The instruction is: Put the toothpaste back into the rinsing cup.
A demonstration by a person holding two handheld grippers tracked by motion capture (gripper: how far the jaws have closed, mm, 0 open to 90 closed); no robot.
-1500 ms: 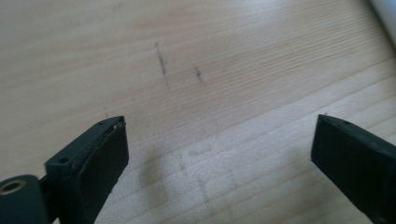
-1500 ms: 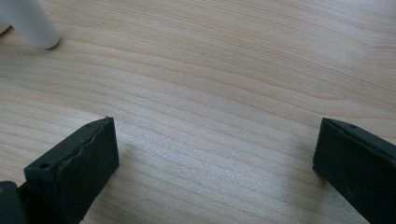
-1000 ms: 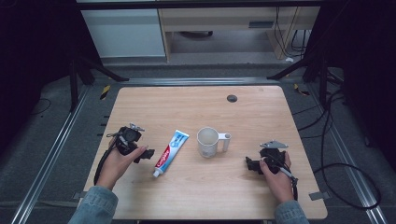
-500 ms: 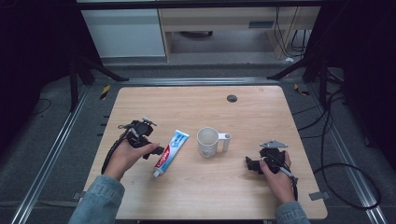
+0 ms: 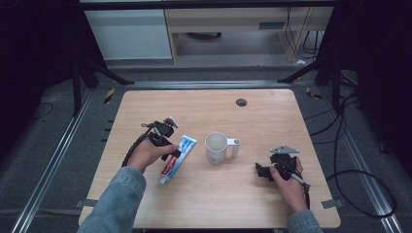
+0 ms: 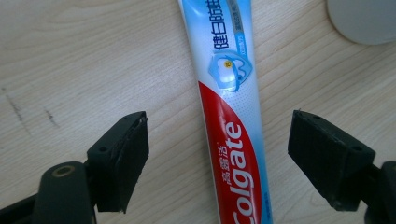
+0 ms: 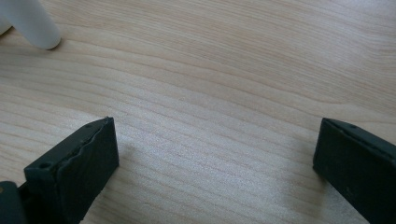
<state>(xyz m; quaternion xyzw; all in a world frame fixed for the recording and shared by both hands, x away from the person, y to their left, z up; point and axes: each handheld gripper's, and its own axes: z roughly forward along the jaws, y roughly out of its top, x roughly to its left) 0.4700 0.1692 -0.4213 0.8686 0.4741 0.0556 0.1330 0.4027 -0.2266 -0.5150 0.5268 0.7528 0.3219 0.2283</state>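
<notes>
High view puts my left claw (image 5: 167, 141) over the Colgate toothpaste tube (image 5: 178, 154), which lies flat on the wooden table (image 5: 272, 116) at about nine o'clock from the white mug (image 5: 216, 147), its cap end pointing toward seven o'clock. My right claw (image 5: 262, 171) rests at four o'clock from that mug, well apart from it.

Left gripper view adds what the height hides: the tube (image 6: 233, 135) runs lengthwise between my two black jaws, clear table showing on either side of it, so neither pad touches it. Those jaws have just been closing, yet stand spread. The tube is glossy plastic, red and blue on white, with Chinese print; a curve of the mug's pale base (image 6: 364, 21) sits at one o'clock.

Right gripper view shows my right jaws spread wide over bare, fine-grained pale wood, with the mug's smooth rounded handle (image 7: 32, 25) at eleven o'clock.
</notes>
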